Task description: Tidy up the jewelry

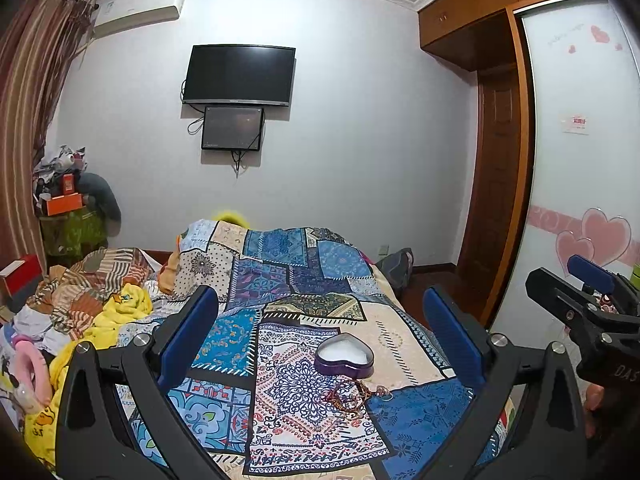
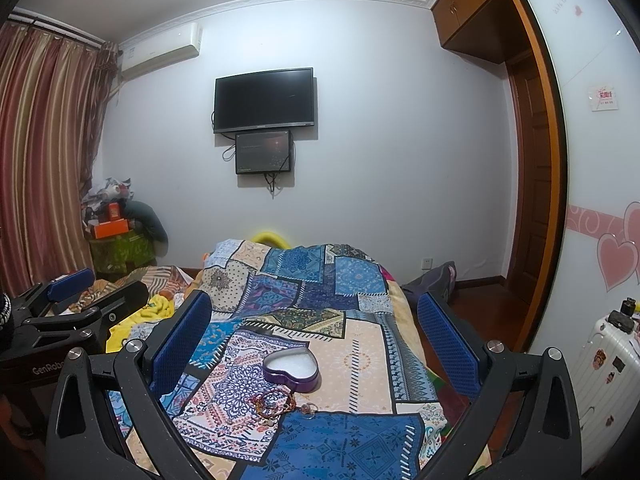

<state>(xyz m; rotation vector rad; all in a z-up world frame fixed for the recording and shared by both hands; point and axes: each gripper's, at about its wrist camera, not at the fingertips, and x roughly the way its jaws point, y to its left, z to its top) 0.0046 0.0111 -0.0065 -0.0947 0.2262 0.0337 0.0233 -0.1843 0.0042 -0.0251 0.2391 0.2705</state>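
A: Both empty? Left hand-held gripper (image 1: 320, 320) and right hand-held gripper (image 2: 314, 320) look spread wide above the bed (image 2: 360, 356).

B: Yes. The jewelry (image 2: 276, 402) lies tangled just ahead, below the right one, touching the heart-shaped box (image 2: 291, 368).

A: Risk?

B: Strands may snag together, or slip into the soft quilt.

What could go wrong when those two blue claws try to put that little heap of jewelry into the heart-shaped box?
The tangled pile of beaded bracelets and rings might lift as one clump, letting pieces drop.

It lies on a soft patterned patchwork quilt, so thin pieces may sink or snag, and the busy print hides them.

The open purple heart-shaped tin sits on that soft quilt too; a nudge from the open right gripper or the open left gripper could tip it.
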